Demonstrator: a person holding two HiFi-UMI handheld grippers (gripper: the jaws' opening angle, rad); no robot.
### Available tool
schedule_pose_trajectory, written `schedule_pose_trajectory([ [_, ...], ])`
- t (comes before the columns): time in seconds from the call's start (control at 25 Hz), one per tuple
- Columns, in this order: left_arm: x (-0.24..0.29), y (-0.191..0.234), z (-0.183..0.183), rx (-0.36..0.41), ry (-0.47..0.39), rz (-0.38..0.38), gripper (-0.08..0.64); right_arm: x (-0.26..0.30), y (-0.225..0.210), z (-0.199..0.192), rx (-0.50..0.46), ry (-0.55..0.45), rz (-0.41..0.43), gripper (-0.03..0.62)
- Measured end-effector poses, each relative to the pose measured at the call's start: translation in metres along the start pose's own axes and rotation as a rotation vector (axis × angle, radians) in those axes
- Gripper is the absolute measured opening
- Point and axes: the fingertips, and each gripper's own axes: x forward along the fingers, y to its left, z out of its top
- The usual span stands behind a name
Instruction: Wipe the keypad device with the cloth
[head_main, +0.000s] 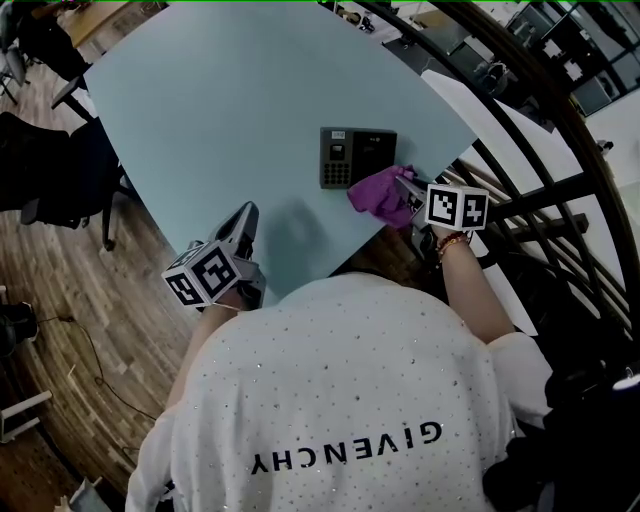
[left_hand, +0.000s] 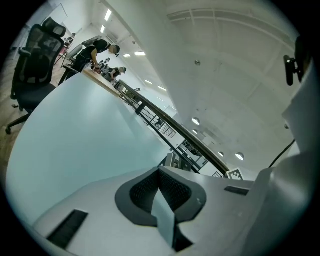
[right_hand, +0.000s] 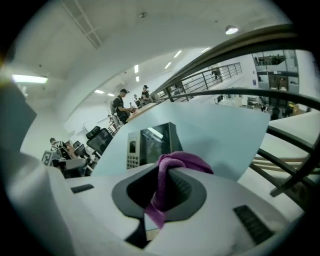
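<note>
- Here's the right gripper (head_main: 408, 187), out over the near right part of the bench (head_main: 250, 100), its jaws clamped on the purple cloth (head_main: 378, 196).
- In the right gripper view the cloth runs down between the two dark pads and bunches into a soft knot over the tips. That puts a wad of fabric, not hard plastic, at the front for wiping.
- The keypad device (head_main: 357, 157) lies flat on the bench, face up, just beyond that wad. Its keys are on the left half and its dark glossy panel is on the right.
- From the head view, the cloth sits right at the device's near right corner. I can't tell whether it is touching the casing or just short of it.
- My read is that this is the start of the wipe, with the cloth lined up at one corner so a stroke can run across the face.
- The left gripper (head_main: 247, 210) is well apart from the device, low near the person's edge of the bench. Its jaws are together with nothing between them.
- It looks parked there to stay out of the way, so nothing is steadying the device.
- That's the risk I'd watch: a light unit on a smooth bench could slide under a firm push, so a gentle stroke looks wise.
- The glossy panel will likely show smears most, and the keys may snag loose folds.
</note>
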Motion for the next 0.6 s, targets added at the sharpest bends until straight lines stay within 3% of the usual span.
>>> schedule_pose_trajectory([
  [0.2, -0.014, -0.003, 0.007, -0.016, -0.034, -0.003, 0.0, 0.019, 0.06, -0.002, -0.073, 0.018, 0.178, 0.025],
  [0.4, -0.037, 0.006, 0.016, -0.045, -0.095, 0.028, 0.0, 0.047, 0.101, -0.026, -0.201, 0.118, 0.235, 0.025],
  [0.6, -0.056, 0.024, 0.014, -0.073, -0.117, 0.059, 0.0, 0.075, 0.129, -0.036, -0.294, 0.152, 0.234, 0.025],
])
